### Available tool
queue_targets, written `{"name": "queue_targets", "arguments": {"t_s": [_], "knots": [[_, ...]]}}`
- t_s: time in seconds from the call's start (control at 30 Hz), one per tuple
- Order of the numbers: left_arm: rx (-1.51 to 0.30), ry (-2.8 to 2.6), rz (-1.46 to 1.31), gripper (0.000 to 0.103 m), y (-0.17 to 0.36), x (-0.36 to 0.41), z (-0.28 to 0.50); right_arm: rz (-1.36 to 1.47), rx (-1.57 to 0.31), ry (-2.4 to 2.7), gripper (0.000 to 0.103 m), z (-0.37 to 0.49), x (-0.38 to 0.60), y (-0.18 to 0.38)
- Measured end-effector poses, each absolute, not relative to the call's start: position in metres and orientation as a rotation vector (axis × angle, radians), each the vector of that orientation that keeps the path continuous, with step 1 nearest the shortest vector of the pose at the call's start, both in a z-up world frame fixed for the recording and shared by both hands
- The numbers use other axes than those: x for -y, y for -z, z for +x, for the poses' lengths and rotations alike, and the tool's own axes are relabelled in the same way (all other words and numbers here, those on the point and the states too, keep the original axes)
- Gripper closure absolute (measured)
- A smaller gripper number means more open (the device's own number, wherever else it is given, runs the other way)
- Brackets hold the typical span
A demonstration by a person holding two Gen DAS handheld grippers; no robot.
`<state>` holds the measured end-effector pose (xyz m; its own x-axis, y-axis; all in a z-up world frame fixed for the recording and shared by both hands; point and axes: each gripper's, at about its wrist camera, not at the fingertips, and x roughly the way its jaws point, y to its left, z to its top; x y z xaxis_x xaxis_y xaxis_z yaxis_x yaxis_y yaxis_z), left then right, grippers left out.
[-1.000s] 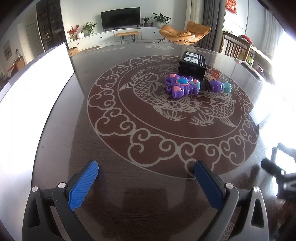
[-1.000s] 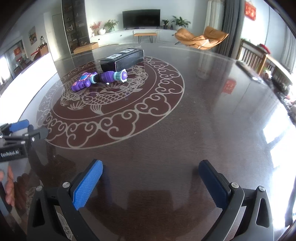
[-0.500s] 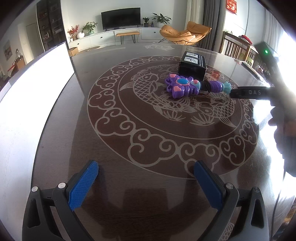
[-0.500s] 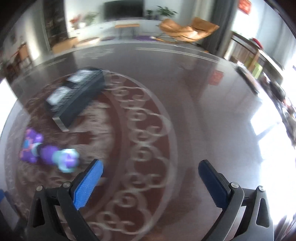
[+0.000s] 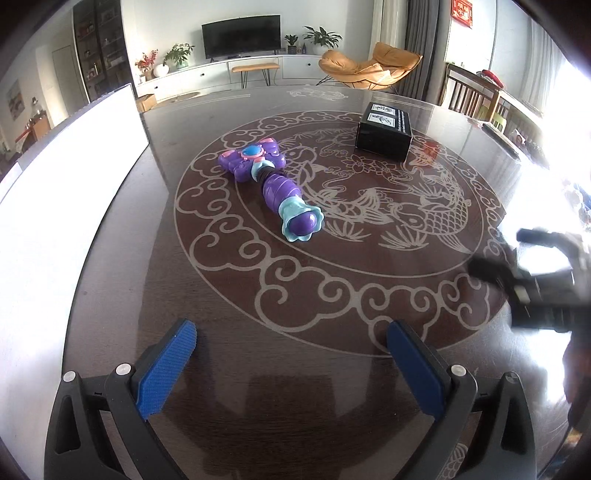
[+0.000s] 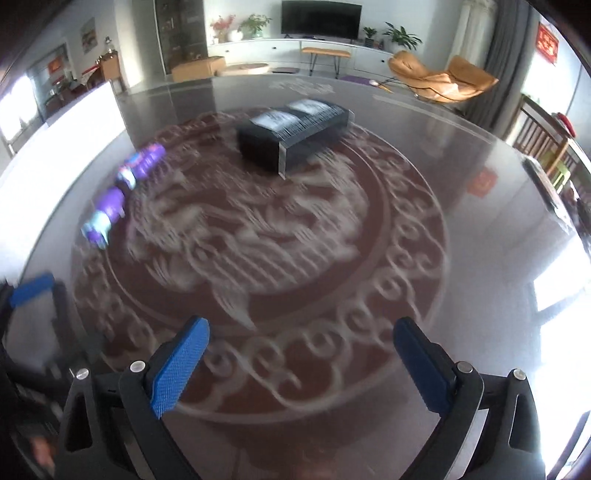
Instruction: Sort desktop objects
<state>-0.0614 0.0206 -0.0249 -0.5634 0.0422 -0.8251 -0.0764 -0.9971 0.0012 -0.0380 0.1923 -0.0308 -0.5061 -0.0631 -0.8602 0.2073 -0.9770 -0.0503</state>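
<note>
The purple toy (image 5: pixel 269 181) lies flat on the dark patterned bench (image 5: pixel 229 369), left of the black box (image 5: pixel 384 131) and apart from it. The left gripper (image 5: pixel 291 363) and the right gripper (image 6: pixel 301 363) hover nearer the edge, both spread wide and holding nothing.

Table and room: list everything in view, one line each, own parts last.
toy wand: one, purple with teal and pink, left of table centre.
box: one, black with white labels, far side, right of the wand.
table: one, dark with pale fish and cloud pattern.
board: one, white, along the table's left edge.
TV: one, black, far wall.
chair: one, orange, beyond the table.
left gripper: one, blue pads, open, empty.
right gripper: one, blue pads, open, empty.
</note>
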Motion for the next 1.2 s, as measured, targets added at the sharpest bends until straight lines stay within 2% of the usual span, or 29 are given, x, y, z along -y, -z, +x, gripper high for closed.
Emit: {"name": "queue_targets", "arguments": {"t_s": [0.23,1.2], "knots": [[-0.060,-2.720,-1.435,0.000,0.025,-0.021,-0.061,1.412,-0.090,2.692,0.000,-0.007,-0.236,0.031],[-0.058,-2.721,-1.436,0.000,0.025,-0.021,-0.061,1.397,-0.090,2.719,0.000,-0.005,-0.228,0.032]]}}
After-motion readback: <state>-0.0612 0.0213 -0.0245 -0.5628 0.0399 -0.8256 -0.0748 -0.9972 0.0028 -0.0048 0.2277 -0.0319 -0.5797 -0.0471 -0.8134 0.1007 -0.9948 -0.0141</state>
